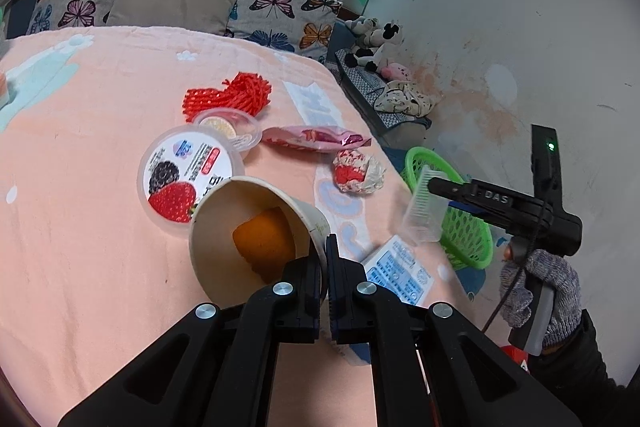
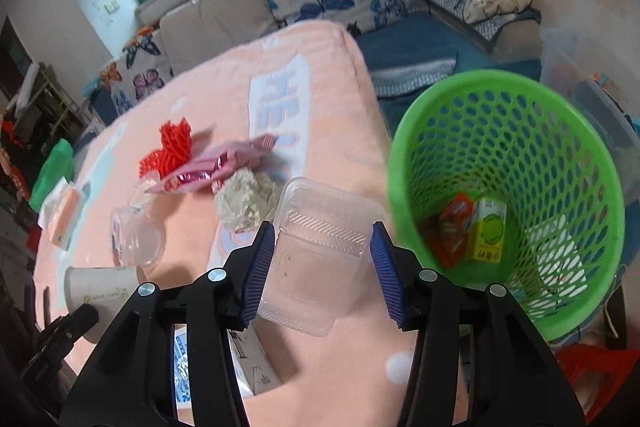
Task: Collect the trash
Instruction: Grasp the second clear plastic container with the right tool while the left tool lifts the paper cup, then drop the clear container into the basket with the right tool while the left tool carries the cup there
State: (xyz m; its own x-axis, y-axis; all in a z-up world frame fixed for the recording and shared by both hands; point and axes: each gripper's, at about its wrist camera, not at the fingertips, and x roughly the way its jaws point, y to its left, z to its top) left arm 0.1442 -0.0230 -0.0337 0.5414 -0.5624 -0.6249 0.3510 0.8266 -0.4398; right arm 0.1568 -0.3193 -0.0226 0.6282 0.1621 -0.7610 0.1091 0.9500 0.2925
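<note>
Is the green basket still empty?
No, the green basket already holds an orange packet and a small yellow-green carton at its bottom.

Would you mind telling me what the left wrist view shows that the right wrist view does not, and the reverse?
Only the left wrist view shows the inside of the paper cup, with an orange lump in it, the left gripper shut on its rim, and the berry-printed lid.

Only the right wrist view shows the inside of the green basket, where a yellow-green carton and an orange packet lie.

Both show the right gripper shut on the clear plastic box, the red foam net and the pink wrapper.
</note>
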